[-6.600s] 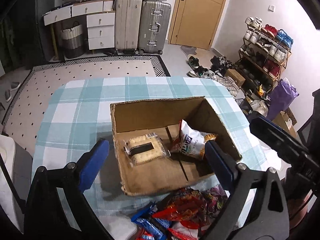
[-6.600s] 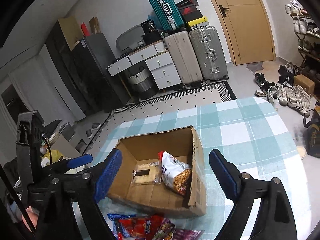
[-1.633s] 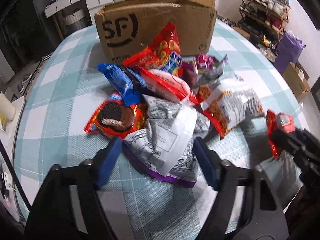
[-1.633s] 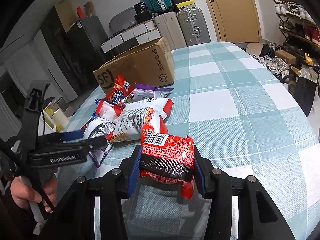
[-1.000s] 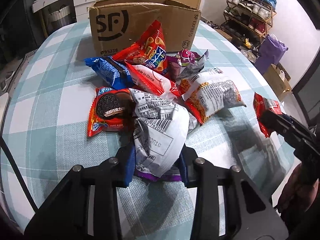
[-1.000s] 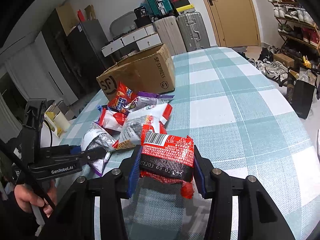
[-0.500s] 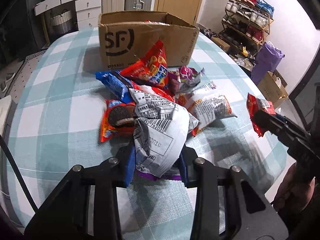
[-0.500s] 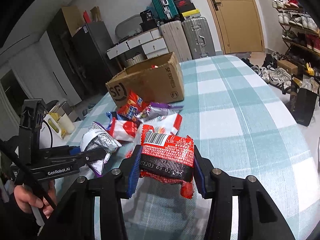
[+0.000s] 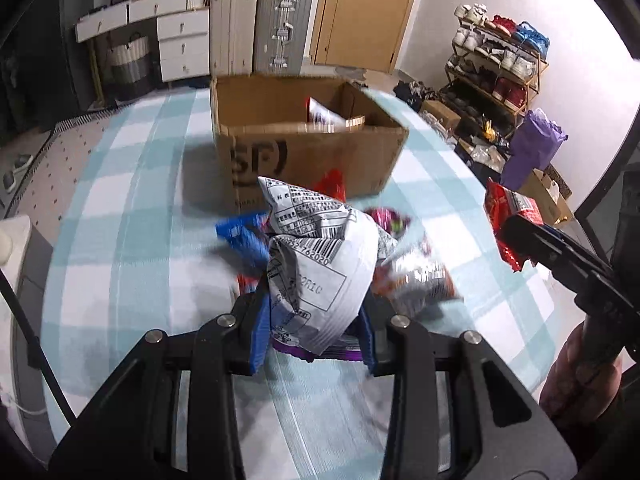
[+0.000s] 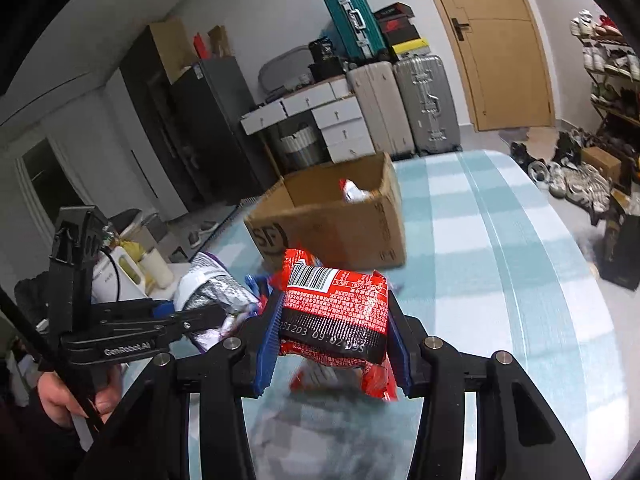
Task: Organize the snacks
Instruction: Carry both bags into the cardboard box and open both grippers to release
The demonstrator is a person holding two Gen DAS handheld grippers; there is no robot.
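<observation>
My left gripper (image 9: 314, 332) is shut on a white and silver snack bag (image 9: 316, 264) with a purple edge, held above the table; it also shows in the right wrist view (image 10: 216, 292). My right gripper (image 10: 334, 340) is shut on a red and black snack packet (image 10: 334, 312), seen at the right of the left wrist view (image 9: 508, 216). An open cardboard box (image 9: 304, 148) marked SF stands ahead on the checked tablecloth (image 9: 132, 216), with a snack bag (image 9: 324, 114) inside. A pile of snack packets (image 9: 416, 276) lies below, partly hidden by my bags.
The box also shows in the right wrist view (image 10: 332, 216). Suitcases (image 9: 260, 28) and drawers (image 9: 180, 40) stand beyond the table, a shoe rack (image 9: 500, 64) at the right. The table's right edge (image 10: 600, 280) drops to the floor.
Both grippers have risen with their packets and moved toward the box; its open top and the bag inside have come into view. The snack pile has dropped lower.
</observation>
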